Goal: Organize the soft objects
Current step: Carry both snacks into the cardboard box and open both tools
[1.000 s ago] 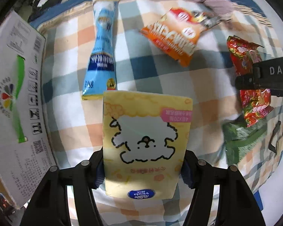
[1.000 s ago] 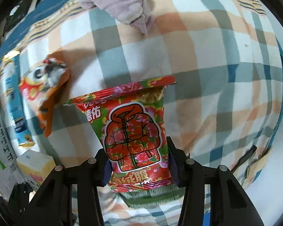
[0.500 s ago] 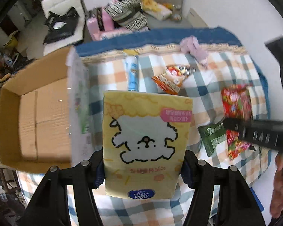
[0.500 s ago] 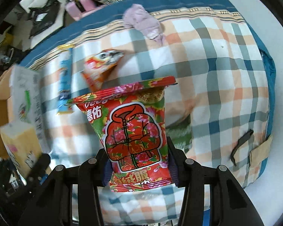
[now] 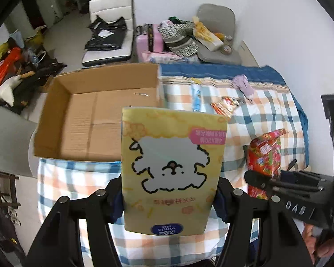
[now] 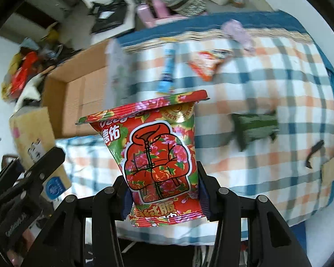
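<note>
My left gripper (image 5: pixel 170 197) is shut on a yellow tissue pack (image 5: pixel 172 169) with a white dog drawing, held high above the checked bedspread (image 5: pixel 267 111). My right gripper (image 6: pixel 162 198) is shut on a red floral packet (image 6: pixel 155 155), also lifted; that packet shows in the left wrist view (image 5: pixel 265 155) too. An open cardboard box (image 5: pixel 95 113) stands at the left of the bed, seen also in the right wrist view (image 6: pixel 78 98). A blue tube pack (image 6: pixel 167 71), an orange snack bag (image 6: pixel 209 64), a green packet (image 6: pixel 253 129) and a purple cloth (image 6: pixel 238 33) lie on the bedspread.
Beyond the bed stand a pink suitcase (image 5: pixel 149 42), a grey chair (image 5: pixel 218 35) piled with things and a white seat (image 5: pixel 111 35) with black bags. Clutter lies on the floor at the left (image 5: pixel 13 66). A white wall is on the right.
Both grippers have risen well above the bed with their packs, so the view has widened. The cardboard box has come into full view at the left.
</note>
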A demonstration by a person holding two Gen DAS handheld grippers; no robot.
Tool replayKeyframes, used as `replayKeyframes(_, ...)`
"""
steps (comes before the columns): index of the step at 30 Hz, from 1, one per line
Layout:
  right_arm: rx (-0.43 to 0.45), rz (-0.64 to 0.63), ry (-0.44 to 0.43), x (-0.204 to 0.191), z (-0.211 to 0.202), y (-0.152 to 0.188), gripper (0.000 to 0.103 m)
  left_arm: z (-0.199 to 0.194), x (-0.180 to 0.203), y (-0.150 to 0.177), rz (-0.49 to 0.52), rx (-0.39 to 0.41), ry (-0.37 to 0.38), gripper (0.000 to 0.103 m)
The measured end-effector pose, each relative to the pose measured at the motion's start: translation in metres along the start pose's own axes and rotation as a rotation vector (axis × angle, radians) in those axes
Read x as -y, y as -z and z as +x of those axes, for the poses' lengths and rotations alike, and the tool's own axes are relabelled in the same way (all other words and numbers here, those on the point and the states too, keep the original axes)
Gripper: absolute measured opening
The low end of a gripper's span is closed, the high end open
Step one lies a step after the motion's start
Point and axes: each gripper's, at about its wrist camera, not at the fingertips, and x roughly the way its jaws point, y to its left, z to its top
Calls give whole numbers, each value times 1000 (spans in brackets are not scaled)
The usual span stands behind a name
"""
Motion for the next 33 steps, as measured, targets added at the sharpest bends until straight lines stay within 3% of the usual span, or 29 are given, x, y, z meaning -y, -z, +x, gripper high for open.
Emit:
replayKeyframes(5,13,-71,-28,-60,-2,-10,50,-17,-45,-27,-32,14,12,61)
replayKeyframes(11,-2,-60,-3,-123,28,-52,50,1,-107,-77,-65,-27,48,61)
replayKeyframes(20,-37,52,56,-169,104,-134,50,105,-180,-144,-118,-205,102,61)
replayKeyframes(26,-94,107,109,-177,163,-172,50,178,-196,-159,-136,-331,159,61)
replayKeyframes(33,-133,134,184,-172,205,-194,50,226,-199,-166,-137,-403,184,61)
